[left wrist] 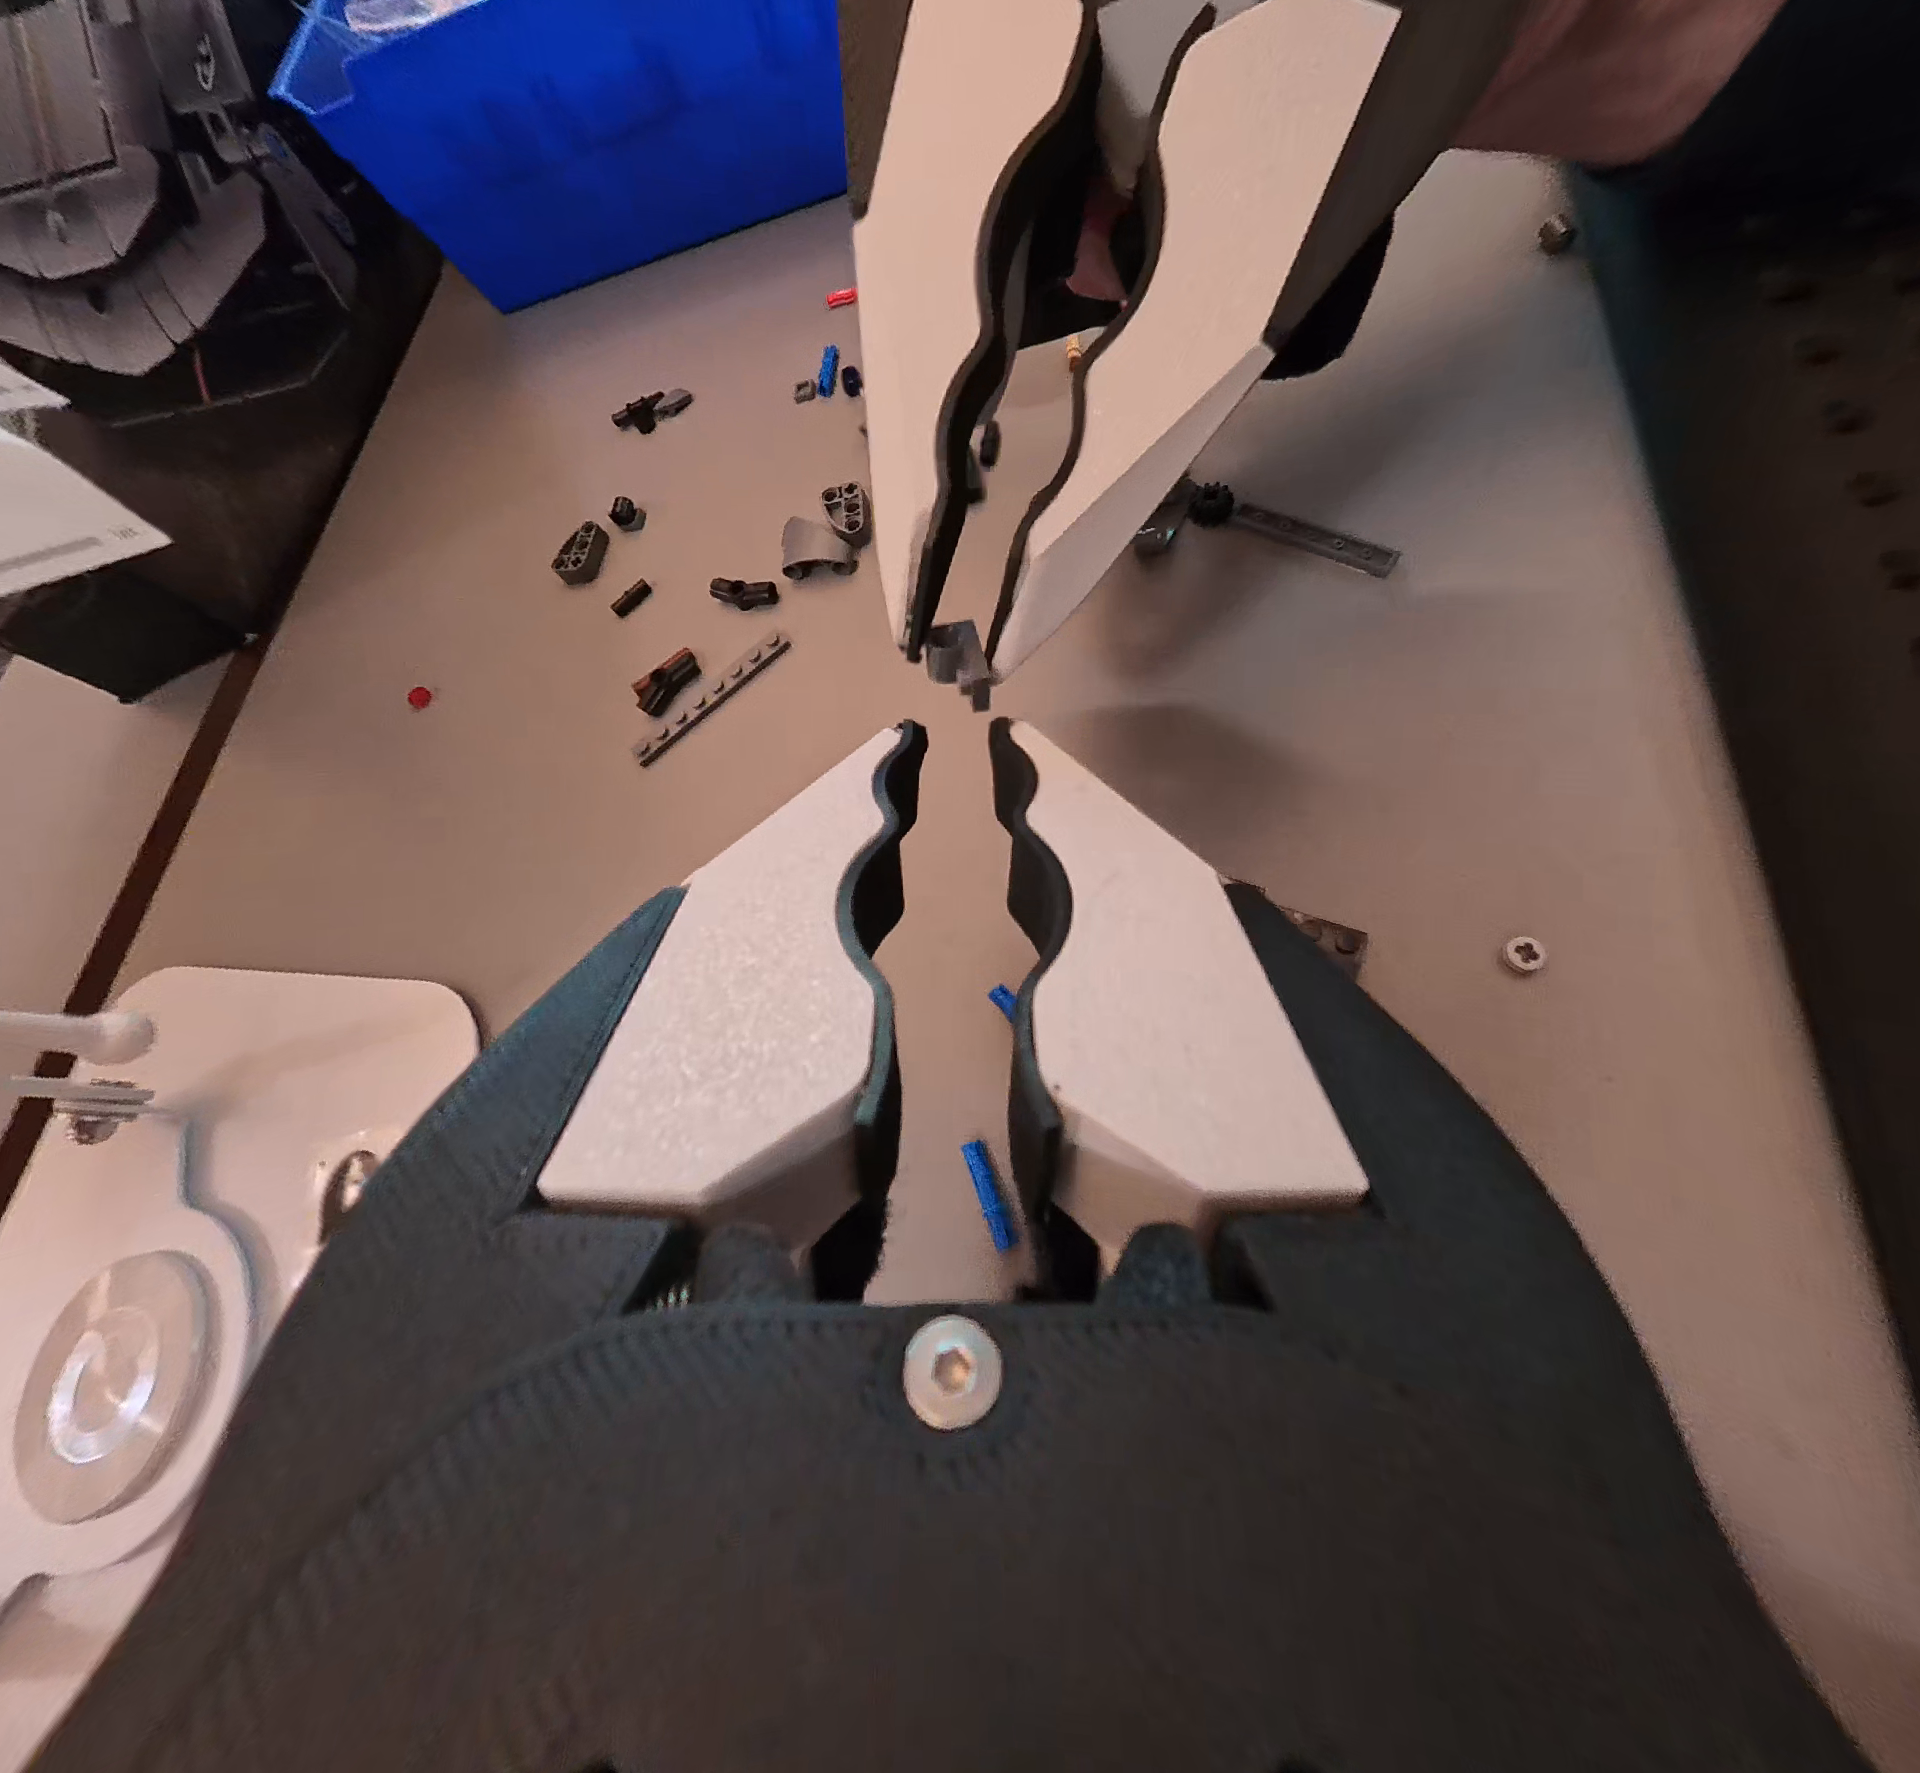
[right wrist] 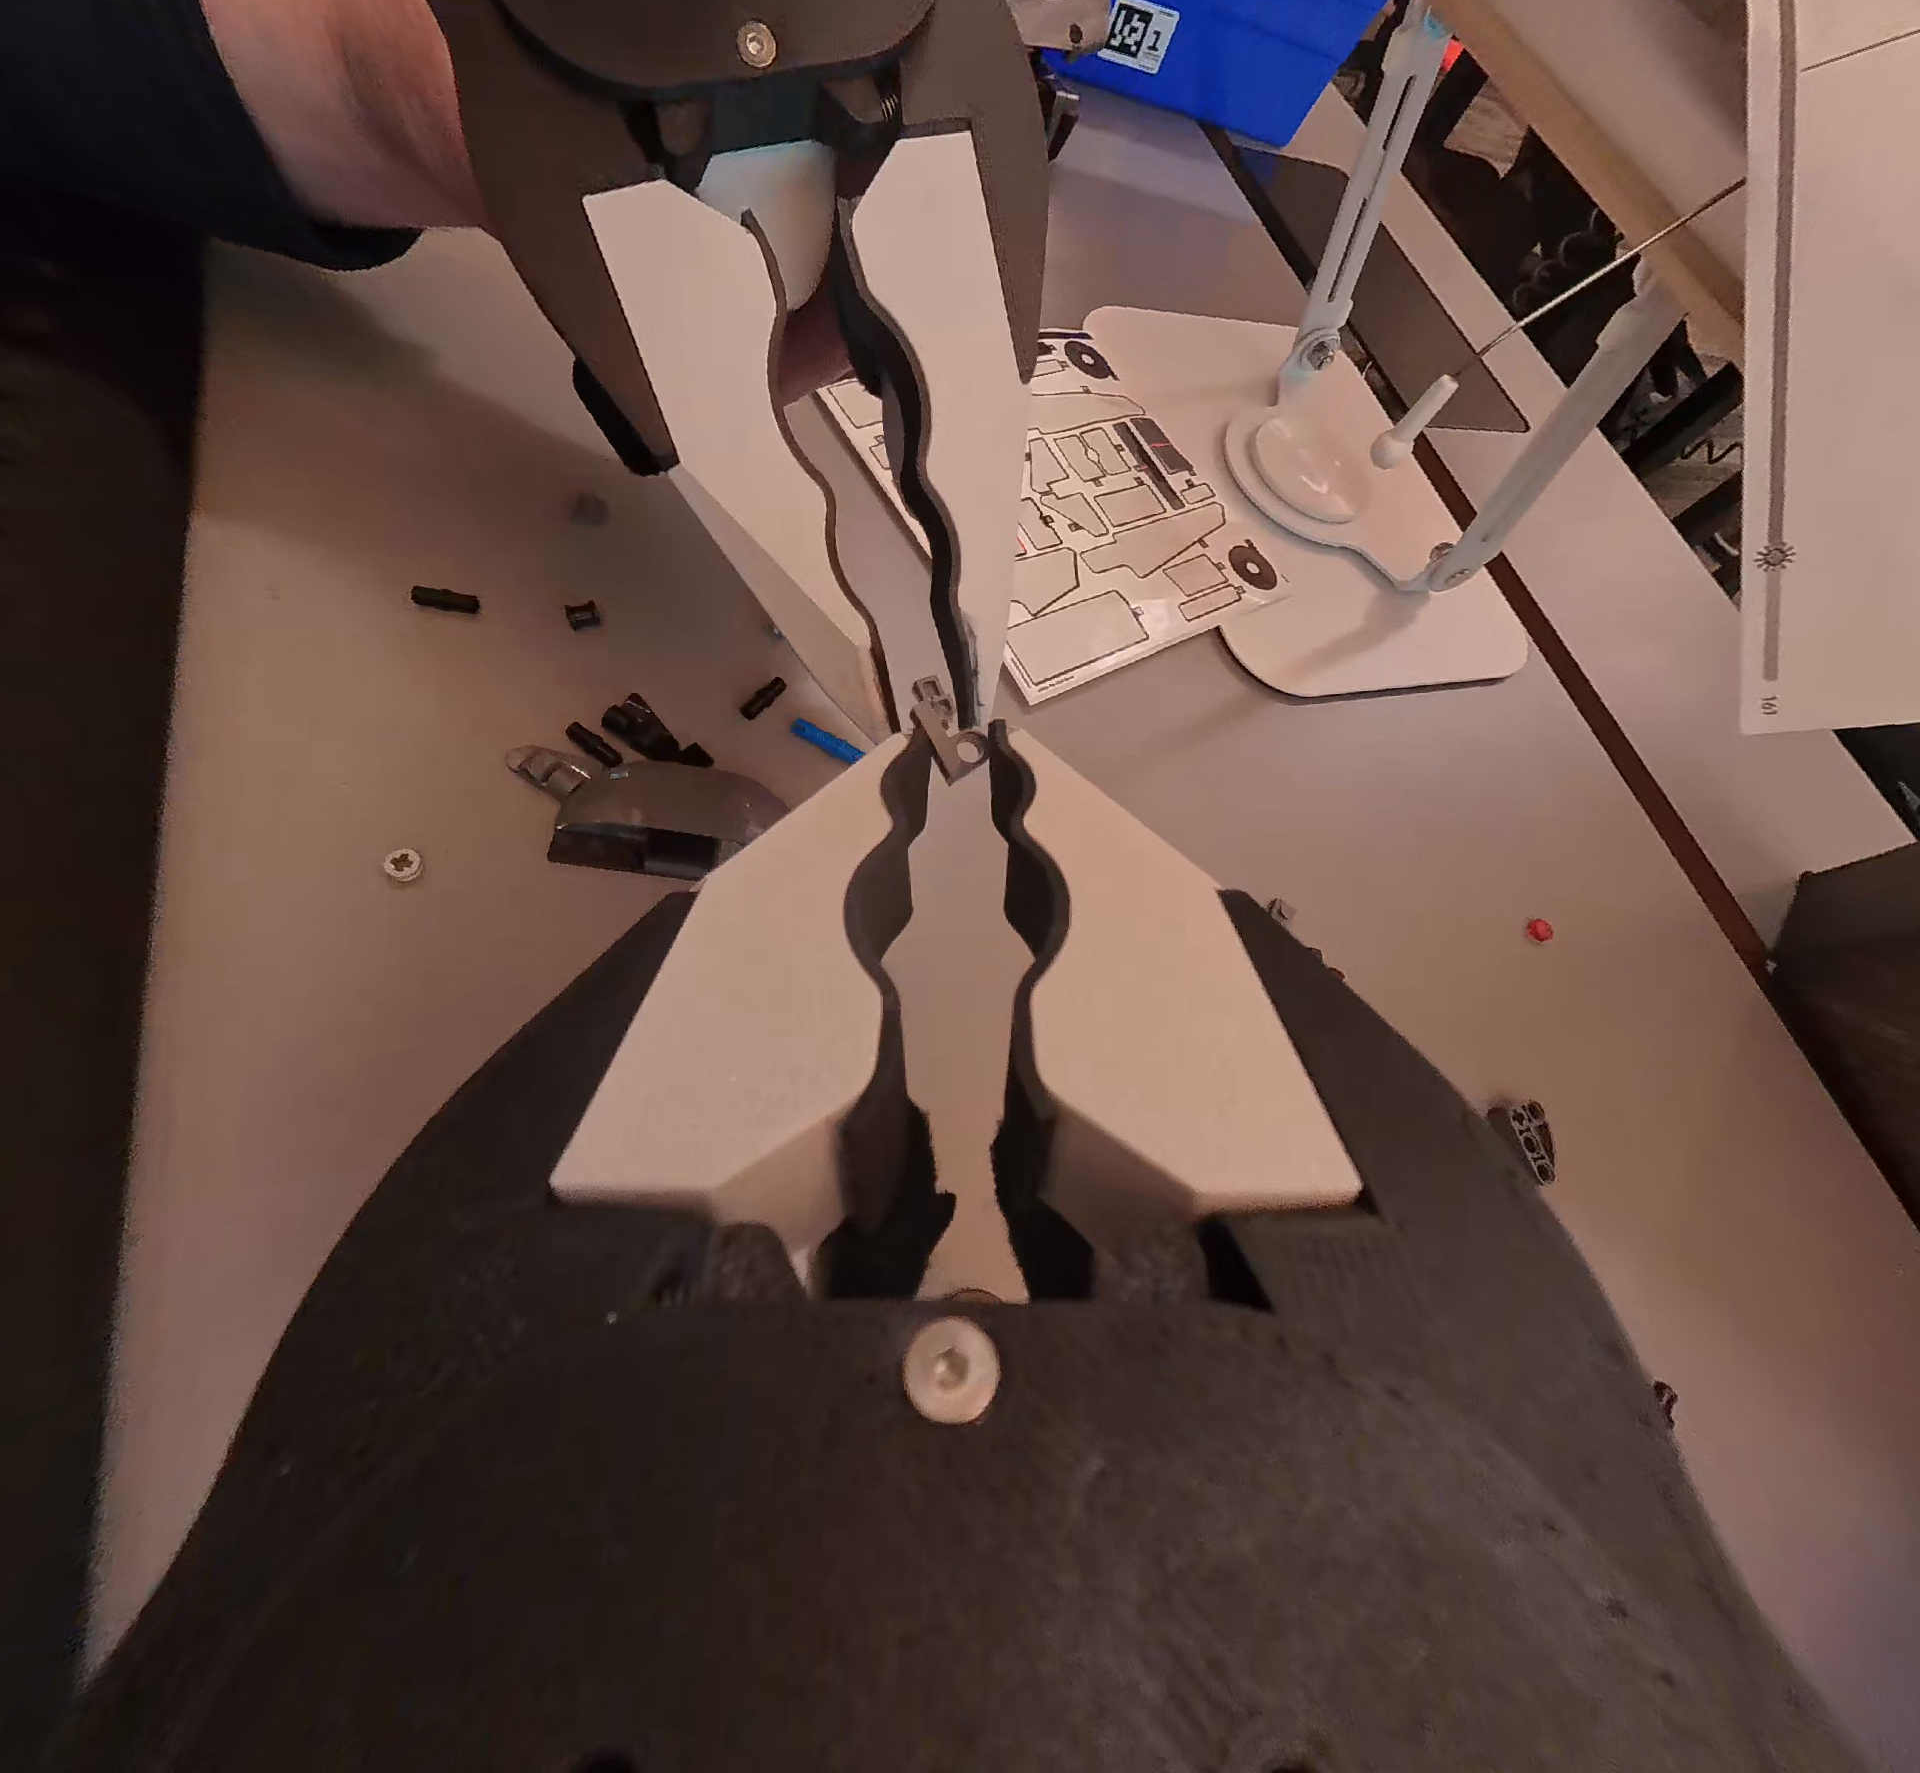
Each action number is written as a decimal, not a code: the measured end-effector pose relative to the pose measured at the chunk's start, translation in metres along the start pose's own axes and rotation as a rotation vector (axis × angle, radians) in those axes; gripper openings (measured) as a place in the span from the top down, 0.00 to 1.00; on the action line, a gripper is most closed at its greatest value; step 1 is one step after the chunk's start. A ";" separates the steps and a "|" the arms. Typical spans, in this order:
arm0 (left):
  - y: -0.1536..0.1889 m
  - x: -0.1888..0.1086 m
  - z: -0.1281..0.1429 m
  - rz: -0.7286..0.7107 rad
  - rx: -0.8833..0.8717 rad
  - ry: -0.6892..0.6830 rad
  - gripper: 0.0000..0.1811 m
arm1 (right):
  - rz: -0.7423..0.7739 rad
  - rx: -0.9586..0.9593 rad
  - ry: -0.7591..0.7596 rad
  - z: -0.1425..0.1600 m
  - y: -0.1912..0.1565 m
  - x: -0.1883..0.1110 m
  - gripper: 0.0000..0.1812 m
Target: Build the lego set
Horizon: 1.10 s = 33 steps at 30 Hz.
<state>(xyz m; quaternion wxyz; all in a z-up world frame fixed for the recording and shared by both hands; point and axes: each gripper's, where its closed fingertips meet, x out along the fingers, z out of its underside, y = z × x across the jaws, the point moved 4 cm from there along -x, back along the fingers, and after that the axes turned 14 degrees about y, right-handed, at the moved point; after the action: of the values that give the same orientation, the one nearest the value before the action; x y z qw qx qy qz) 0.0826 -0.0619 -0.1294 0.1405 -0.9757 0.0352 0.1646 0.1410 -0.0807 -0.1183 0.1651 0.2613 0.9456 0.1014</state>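
Lego piece [left wrist: 954, 655] sits pinched in our right gripper [left wrist: 951, 665] at twelve o'clock. Our narrowly parted, empty left gripper [left wrist: 954, 734] may knock it loose.

Pale tabletop [left wrist: 416, 840], blue bin [left wrist: 582, 123] behind, white lamp base [right wrist: 1382, 601] alongside.

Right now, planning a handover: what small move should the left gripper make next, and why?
Probably ease the left gripper forward, then close: its jaws stand open just short of the small grey piece, which the right gripper pinches.
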 end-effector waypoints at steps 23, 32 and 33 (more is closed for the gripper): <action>0.006 -0.001 -0.003 -0.027 0.143 -0.038 0.99 | -0.020 -0.005 -0.027 0.005 -0.003 0.001 0.95; 0.009 -0.001 -0.002 -0.028 0.177 -0.053 0.97 | -0.048 0.000 -0.046 0.009 -0.008 0.003 0.95; 0.009 -0.001 -0.003 -0.030 0.185 -0.054 0.98 | -0.049 0.001 -0.047 0.009 -0.008 0.003 0.95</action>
<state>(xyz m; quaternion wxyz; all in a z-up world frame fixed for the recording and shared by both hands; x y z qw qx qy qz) 0.0814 -0.0717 -0.1292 0.2333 -0.9542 0.0317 0.1848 0.1380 -0.0850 -0.1292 0.1893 0.2406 0.9477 0.0906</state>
